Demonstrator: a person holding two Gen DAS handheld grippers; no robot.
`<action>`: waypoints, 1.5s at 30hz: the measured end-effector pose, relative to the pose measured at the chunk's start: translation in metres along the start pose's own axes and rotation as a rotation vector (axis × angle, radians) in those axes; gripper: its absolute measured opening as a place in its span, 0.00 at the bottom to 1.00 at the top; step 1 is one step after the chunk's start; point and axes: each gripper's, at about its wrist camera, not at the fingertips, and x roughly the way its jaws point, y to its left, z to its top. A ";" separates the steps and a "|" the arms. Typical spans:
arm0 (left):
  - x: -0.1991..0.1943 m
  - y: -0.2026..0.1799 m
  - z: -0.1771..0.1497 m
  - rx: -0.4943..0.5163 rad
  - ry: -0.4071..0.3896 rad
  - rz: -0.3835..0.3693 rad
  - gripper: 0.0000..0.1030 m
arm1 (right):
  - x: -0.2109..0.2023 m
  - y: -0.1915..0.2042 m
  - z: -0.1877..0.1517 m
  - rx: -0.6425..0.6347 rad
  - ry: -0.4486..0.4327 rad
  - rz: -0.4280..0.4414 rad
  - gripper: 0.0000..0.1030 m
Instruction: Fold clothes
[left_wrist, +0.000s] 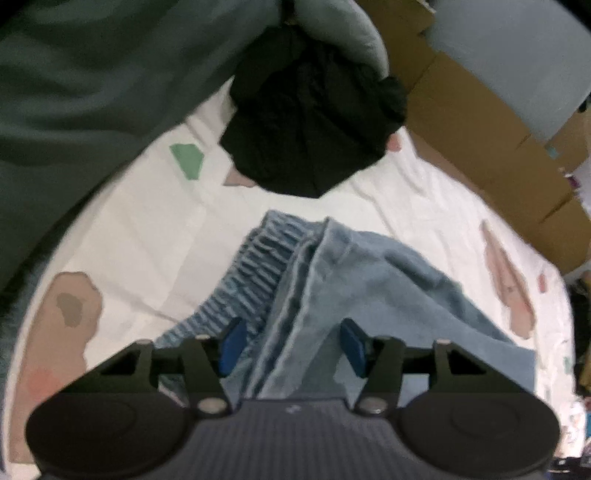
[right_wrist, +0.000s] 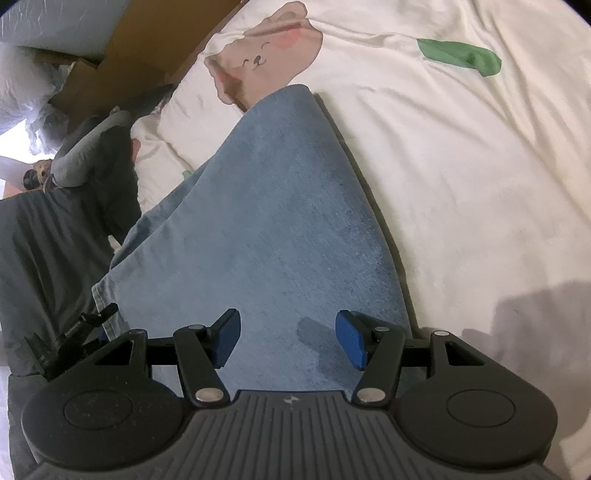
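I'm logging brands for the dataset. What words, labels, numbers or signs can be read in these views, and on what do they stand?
No readable words or numbers in either view.
Small pale emblem on the ribbed dark grey body of the right gripper: a mark, not letters.
Same emblem on the left gripper: blurred.
Tiny white print on the small black device seen at the left edge of the right wrist view: too small to read.
Light blue denim garment: no tag visible.

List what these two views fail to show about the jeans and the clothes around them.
- Jeans: near end cut off by the left gripper body, left wrist view; motion blur.
- Jeans' far end in the right wrist view: folded under itself.
- Black garment: type unreadable, crumpled and blurred.
- Grey garment: cut by the frame edge.
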 end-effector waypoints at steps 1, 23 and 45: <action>0.000 -0.001 0.001 0.006 0.004 -0.022 0.58 | 0.000 0.000 0.000 0.000 0.000 -0.002 0.62; -0.026 -0.048 0.001 0.205 -0.035 0.012 0.45 | 0.003 -0.006 -0.004 0.011 0.010 -0.027 0.62; -0.041 -0.024 0.042 0.070 -0.058 0.003 0.09 | -0.003 -0.004 0.012 -0.029 -0.060 -0.044 0.62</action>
